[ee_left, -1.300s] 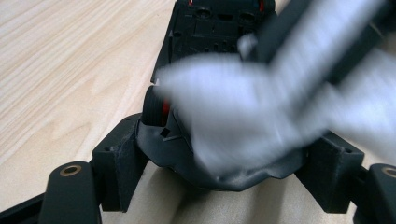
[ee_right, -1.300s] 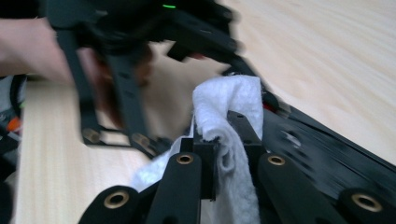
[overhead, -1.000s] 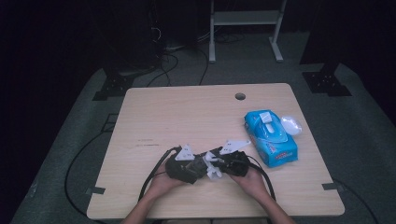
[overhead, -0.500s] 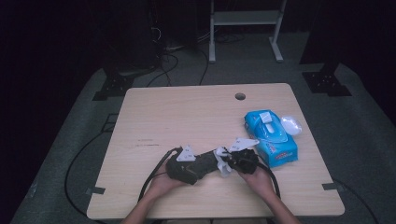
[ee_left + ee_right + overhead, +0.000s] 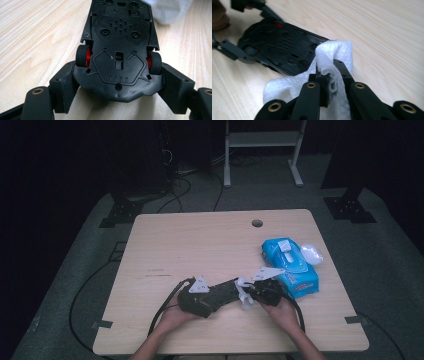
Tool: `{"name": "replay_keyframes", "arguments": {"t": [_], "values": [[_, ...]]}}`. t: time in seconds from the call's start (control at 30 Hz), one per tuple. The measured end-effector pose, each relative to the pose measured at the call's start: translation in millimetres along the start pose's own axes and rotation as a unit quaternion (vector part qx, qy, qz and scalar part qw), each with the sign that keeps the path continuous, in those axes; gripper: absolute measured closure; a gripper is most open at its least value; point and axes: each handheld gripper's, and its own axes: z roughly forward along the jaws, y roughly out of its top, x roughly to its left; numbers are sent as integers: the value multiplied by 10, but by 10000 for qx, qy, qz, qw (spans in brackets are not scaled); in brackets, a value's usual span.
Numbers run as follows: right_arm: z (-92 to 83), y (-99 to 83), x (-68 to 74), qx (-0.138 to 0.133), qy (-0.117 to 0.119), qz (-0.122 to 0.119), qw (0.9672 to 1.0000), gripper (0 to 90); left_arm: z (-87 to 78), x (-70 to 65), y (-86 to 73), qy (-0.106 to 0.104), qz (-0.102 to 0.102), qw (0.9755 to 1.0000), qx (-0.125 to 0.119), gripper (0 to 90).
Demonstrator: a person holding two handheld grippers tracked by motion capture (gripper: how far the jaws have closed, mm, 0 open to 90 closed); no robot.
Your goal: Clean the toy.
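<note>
The left claw (image 5: pixel 220 295) grips a black toy car (image 5: pixel 120 42) across its tail, one jaw pressed on each flank just behind the red-hubbed rear wheels (image 5: pixel 83 55). The car is turned belly-up: in the left gripper view its flat underside, with screw holes and vent slots, runs straight ahead of the jaws, nose farthest from them. In the high view the car (image 5: pixel 227 292) lies low over the tabletop (image 5: pixel 200 245), between the two claws, with the person's left hand (image 5: pixel 175 316) behind the left claw's body and a cable trailing off toward the near edge.

Just past the car's nose, a white wipe (image 5: pixel 243 295) sits between the two claws. The right claw (image 5: pixel 331 80) is clamped tight on this wipe (image 5: pixel 337 57): the cloth is bunched and pinched between the jaws, drapes over them, and spreads below them to the left. Ahead of the right claw and to its left, the wipe's front fold touches the edge of the car's underside (image 5: pixel 284 50), with the left claw's grey jaw (image 5: pixel 234 51) farther off beyond it. In the high view the right claw (image 5: pixel 252 292) points toward the car, the right hand (image 5: pixel 282 312) behind it.

To the right of the right claw, just beside it, lies a blue pack of wipes (image 5: pixel 290 262), flap lifted, and beyond that a small white lid-like piece (image 5: pixel 311 253).
</note>
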Motion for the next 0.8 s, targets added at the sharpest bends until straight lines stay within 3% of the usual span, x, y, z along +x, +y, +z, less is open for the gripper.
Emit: {"name": "replay_keyframes", "arguments": {"t": [0.1,0.2,0.27,0.37,0.43,0.63,0.77,0.8], "values": [[-16,-20,-11,-37,78,123,9999,828,7,-9,4,30,23,10000,11,238],[20,-2,69,-88,326,38,9994,827,5,-10,3,39,52,10000,27,238],[24,-2,72,-77,285,-31,9996,828,4,-12,1,37,28,10000,11,238],[-18,-26,-40,-26,50,106,9999,828,-6,-4,-6,30,11,10000,9,238],[-47,-48,-104,-9,52,277,9996,828,-5,-3,-6,33,12,10000,10,238],[50,37,45,-40,284,61,9996,828,8,-12,6,39,24,10000,11,238],[99,89,11,-21,126,24,9999,828,3,-9,1,20,-16,10000,-14,238],[107,94,-10,-29,97,122,9999,828,3,-7,2,15,-22,10000,-18,238]]}}
